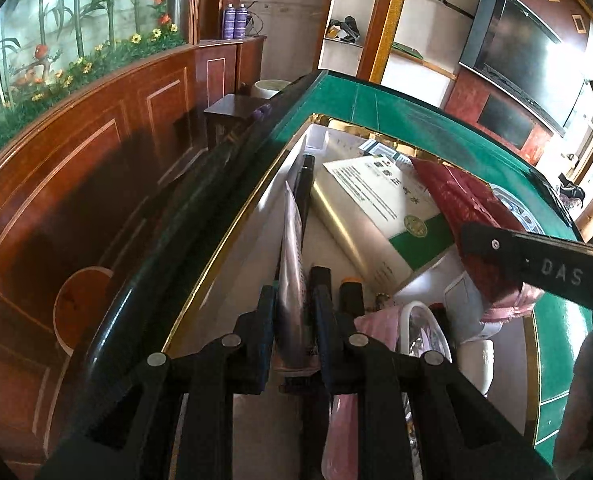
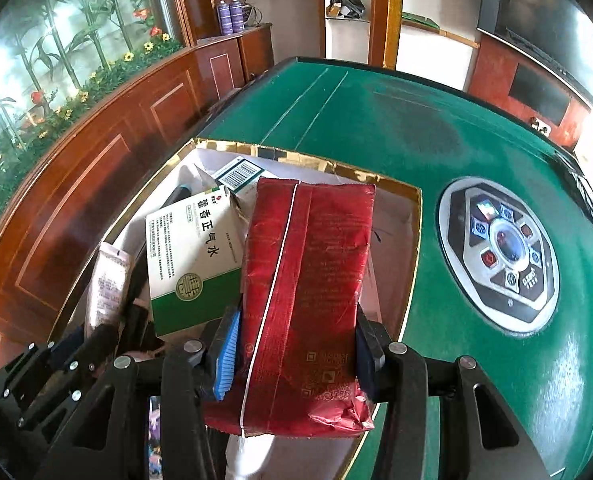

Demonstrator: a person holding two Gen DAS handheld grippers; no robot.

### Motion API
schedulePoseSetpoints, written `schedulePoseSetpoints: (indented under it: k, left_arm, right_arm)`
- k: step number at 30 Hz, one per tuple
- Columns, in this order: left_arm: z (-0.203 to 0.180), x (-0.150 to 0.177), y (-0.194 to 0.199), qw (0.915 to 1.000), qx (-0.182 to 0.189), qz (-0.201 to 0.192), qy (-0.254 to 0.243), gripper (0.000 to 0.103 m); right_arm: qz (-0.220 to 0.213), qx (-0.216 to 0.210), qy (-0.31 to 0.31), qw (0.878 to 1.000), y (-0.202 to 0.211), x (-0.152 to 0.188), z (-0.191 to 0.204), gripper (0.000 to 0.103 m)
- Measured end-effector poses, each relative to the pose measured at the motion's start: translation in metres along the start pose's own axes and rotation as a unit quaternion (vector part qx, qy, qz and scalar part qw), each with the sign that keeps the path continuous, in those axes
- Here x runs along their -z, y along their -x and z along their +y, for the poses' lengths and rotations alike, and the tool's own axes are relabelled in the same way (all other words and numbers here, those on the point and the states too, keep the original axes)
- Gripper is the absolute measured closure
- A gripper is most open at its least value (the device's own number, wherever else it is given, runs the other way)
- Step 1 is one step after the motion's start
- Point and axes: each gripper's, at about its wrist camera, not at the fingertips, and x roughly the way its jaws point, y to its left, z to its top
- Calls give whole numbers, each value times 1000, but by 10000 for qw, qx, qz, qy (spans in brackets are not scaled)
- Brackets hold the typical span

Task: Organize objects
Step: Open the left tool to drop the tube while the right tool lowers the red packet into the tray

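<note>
On the green worktop (image 2: 376,120) sits a gold-edged box (image 2: 419,216). Above it, a red packet (image 2: 308,280) is pinched by the right gripper (image 2: 296,356); it should be lowered flat toward twelve o'clock. A pale tube (image 1: 292,264) is pinched by the left gripper (image 1: 294,320), whose fingers (image 1: 266,308) are almost together.
</note>
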Motion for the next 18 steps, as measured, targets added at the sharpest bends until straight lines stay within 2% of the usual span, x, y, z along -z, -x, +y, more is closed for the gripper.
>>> schedulePoseSetpoints:
  k: [7, 10, 14, 16, 18]
  left_arm:
    - [0, -1, -3, 10000, 7, 46, 24, 86]
    - [2, -1, -4, 10000, 9, 57, 63, 86]
    - [2, -2, -3, 9999, 18, 22, 130, 86]
    - [2, -2, 3, 9998, -12, -90, 158, 78]
    - [4, -3, 12, 9994, -66, -256, 237, 48]
  right_arm:
    - [37, 119, 26, 9999, 0, -2, 1, 51]
    - [165, 13, 14, 9999, 9, 9, 1, 51]
    - [115, -40, 185, 9998, 19, 26, 5, 50]
    - [49, -67, 215, 9997, 22, 32, 7, 50]
    - [-10, -101, 236, 9997, 22, 34, 8, 49]
